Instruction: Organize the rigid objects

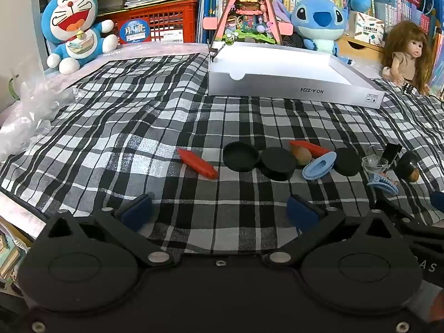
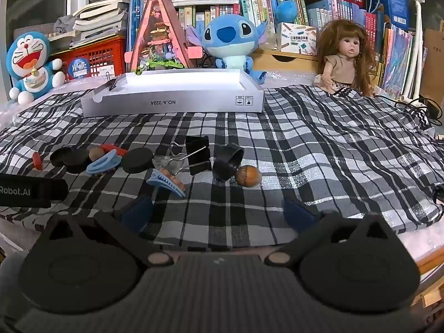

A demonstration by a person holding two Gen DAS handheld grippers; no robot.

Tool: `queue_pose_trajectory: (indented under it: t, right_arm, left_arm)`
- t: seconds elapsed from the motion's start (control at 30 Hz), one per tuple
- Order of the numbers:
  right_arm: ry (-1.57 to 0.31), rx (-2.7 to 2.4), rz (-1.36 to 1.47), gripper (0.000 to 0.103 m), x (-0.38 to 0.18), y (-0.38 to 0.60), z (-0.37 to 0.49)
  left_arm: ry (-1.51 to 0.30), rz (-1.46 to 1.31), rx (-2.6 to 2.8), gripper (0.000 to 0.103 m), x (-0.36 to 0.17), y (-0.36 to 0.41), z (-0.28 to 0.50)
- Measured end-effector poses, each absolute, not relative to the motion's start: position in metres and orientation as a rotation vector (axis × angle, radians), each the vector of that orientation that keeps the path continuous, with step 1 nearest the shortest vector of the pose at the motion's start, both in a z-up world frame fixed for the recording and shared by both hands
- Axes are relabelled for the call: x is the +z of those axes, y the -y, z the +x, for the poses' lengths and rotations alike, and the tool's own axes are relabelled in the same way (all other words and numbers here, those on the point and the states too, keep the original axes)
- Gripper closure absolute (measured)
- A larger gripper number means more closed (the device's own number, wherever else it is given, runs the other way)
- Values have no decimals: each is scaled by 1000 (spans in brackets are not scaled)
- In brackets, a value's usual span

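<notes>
A row of small rigid objects lies across the middle of both views on a checked cloth: a red oblong piece (image 1: 197, 163) at the left end, lying flat and apart from the rest, then two black round lids (image 1: 241, 156) overlapping at their edges, a brown nut (image 1: 301, 155) and a light blue hair clip (image 1: 319, 164). Further right sit a clear small cup (image 2: 163, 162), a black binder clip (image 2: 197, 152) with its wire handles raised, a second blue toothed hair clip (image 2: 166, 182), a black ring (image 2: 228, 161) tilted on its side, and a brown wooden ball (image 2: 248, 176) just beside it. Beyond them, in the upper centre, stands an open white shallow box (image 2: 172, 102), with a small binder clip (image 2: 111, 84) on its left rim.
</notes>
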State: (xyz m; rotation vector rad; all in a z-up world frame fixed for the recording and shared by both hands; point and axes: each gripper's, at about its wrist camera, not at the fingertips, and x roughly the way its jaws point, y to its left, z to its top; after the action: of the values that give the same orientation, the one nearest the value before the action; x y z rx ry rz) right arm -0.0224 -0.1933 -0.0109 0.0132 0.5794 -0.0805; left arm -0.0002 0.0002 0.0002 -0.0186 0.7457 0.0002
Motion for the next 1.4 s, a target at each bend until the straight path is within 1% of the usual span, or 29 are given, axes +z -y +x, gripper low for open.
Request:
queue_pose_trajectory:
  t: [1.4]
  right_arm:
    - [-600, -82, 6, 0, -13, 193, -20]
  left_arm:
    - [-748, -10, 5, 0, 0, -1, -1]
